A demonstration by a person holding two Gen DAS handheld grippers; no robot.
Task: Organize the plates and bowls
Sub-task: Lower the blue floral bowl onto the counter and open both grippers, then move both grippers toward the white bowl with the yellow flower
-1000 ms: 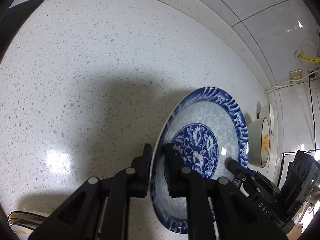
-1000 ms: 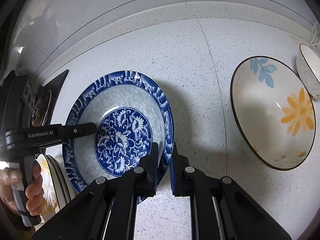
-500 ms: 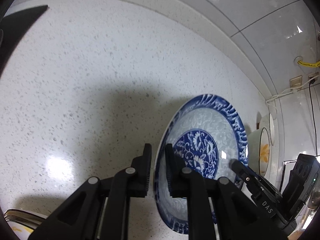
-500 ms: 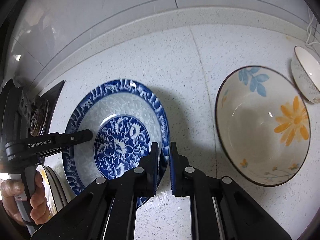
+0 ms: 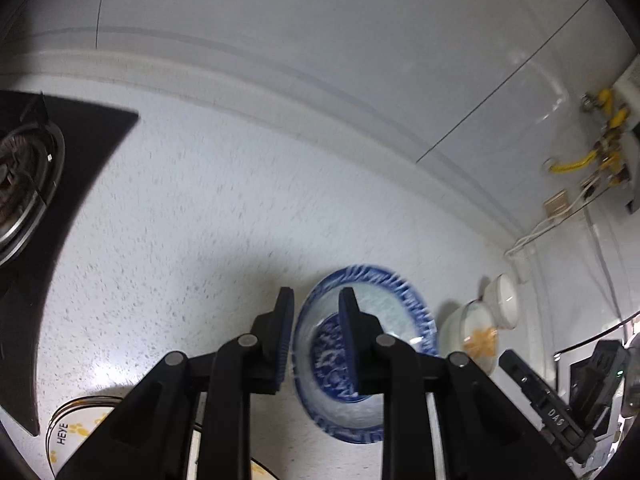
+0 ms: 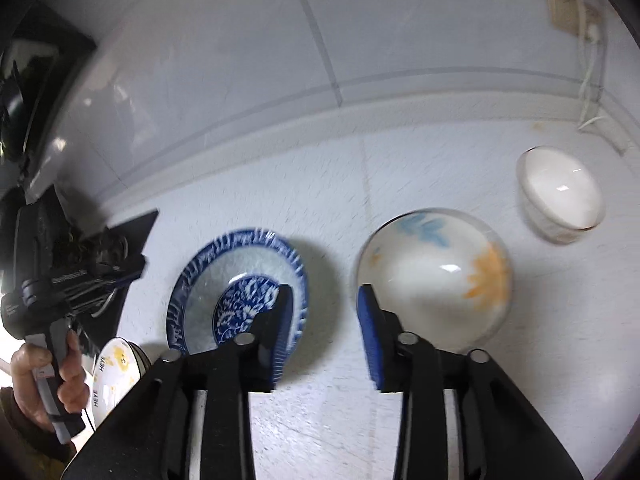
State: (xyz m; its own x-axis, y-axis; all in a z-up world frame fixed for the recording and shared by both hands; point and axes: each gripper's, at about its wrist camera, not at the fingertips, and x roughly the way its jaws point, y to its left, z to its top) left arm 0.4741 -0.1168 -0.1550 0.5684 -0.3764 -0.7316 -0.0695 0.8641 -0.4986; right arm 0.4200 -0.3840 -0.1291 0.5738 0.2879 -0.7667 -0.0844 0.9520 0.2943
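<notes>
The blue-and-white patterned plate [image 5: 392, 308] [image 6: 236, 264] lies flat on the speckled white counter. My left gripper [image 5: 314, 300] is open and raised above the plate's left rim, holding nothing. My right gripper [image 6: 324, 300] is open and empty, above the gap between the plate and the large flower bowl [image 6: 436, 276]. That bowl also shows in the left wrist view [image 5: 474, 332]. A small white bowl [image 6: 560, 196] [image 5: 502, 300] stands beyond it to the right. The left gripper body [image 6: 52, 288] shows at the left in the right wrist view.
A stack of white plates with yellow print [image 5: 80, 428] [image 6: 114, 372] sits at the near left. A black gas hob [image 5: 36, 184] is at the left. The tiled wall with socket and cables [image 5: 560, 204] bounds the counter at the back.
Both grippers have opened and let go of the blue plate. Both have lifted and pulled back, so the plate now lies flat on the counter and looks smaller.
</notes>
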